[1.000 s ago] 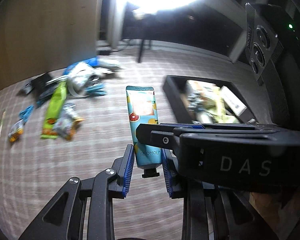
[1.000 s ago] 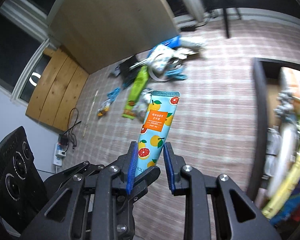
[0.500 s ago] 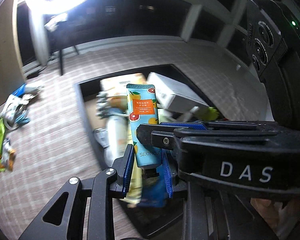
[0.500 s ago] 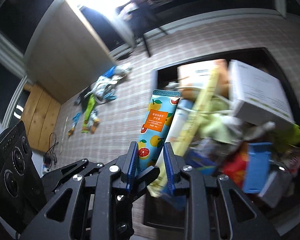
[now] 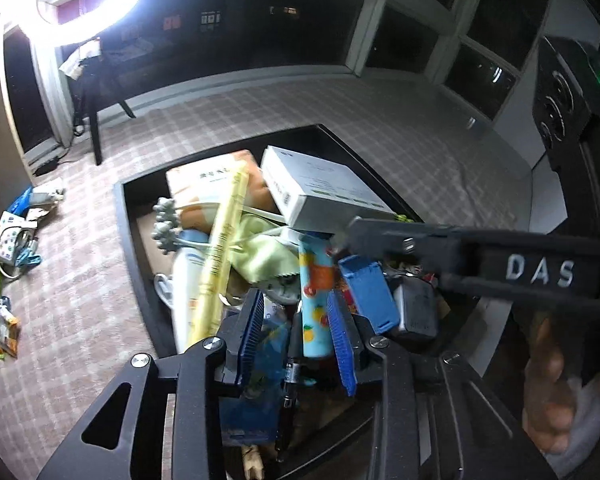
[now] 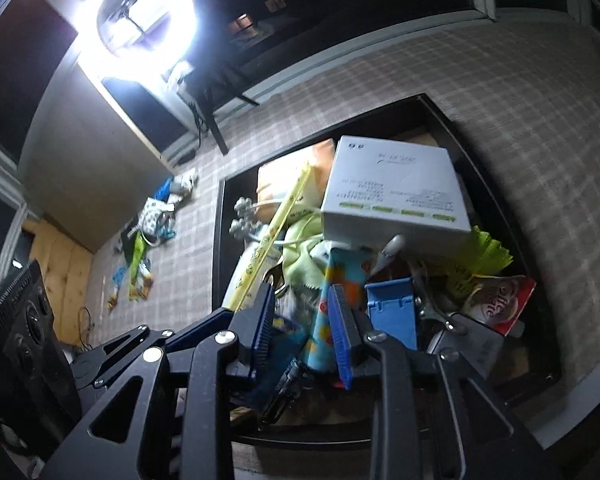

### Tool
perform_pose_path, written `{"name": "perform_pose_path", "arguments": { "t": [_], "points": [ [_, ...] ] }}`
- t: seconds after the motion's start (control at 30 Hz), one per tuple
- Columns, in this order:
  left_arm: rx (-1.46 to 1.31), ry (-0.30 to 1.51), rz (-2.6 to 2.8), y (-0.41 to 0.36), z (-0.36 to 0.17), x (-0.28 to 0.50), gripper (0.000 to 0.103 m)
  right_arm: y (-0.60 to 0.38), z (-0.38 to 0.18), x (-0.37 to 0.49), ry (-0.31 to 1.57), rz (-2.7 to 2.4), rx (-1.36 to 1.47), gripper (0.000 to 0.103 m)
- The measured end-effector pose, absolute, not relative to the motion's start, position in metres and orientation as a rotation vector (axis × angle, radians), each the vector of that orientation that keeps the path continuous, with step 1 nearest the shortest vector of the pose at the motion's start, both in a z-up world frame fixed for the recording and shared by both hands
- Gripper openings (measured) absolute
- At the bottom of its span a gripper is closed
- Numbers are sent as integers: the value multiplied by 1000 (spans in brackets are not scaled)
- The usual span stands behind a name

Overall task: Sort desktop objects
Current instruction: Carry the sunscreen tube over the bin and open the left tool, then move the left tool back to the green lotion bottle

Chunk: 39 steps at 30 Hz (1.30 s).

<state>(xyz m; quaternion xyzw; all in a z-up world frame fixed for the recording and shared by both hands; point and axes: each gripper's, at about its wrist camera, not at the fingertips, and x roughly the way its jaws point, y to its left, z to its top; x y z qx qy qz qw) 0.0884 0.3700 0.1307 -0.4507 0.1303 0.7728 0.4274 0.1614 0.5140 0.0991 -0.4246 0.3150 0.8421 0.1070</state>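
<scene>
Carpet (image 5: 80, 300) lies open left of the crammed black bin (image 5: 126, 216), which I now hang over. Fruit-print tube (image 5: 315, 304) sits between my left gripper (image 5: 300, 332) pads, just widened, gapped one side; right gripper (image 6: 302, 328) I cannot tell.

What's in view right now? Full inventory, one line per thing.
tray: 1, black, on checked tablecloth, piled full
box: 1, white, top of pile
tube: 1, teal with fruit print, over pile
long packet: 1, yellow, slanting across pile
cloth: 1, light green, under box
small bin: 1, blue, in tray
snack packet: 1, red and white, tray's right side
loose items: several, mixed colours, left of tray
ring light: 1, white, background
left gripper: black, blue pads; jaws just been opening, tube between them
right gripper: black, blue pads; grip unclear
hand: 1, behind right gripper
</scene>
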Motion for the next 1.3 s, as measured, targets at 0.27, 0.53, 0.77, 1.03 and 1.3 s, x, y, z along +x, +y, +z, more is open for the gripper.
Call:
{"name": "perform_pose_path", "arguments": {
  "t": [0.27,0.53,0.77,1.03,1.3],
  "points": [
    [-1145,290,2004,330,135,60,32,488,108,137,883,2545,-1282,28],
    [-1187,261,2112,267,133,13,32,436,118,91,834,2645,-1332,28],
    [-1215,248,2242,195,131,-39,32,374,127,27,780,2749,-1402,28],
    [-1296,147,2371,109,116,-110,32,294,124,-65,745,2855,-1538,27],
    [-1381,90,2391,65,85,-162,31,234,94,-148,694,2853,-1735,28]
  ]
}}
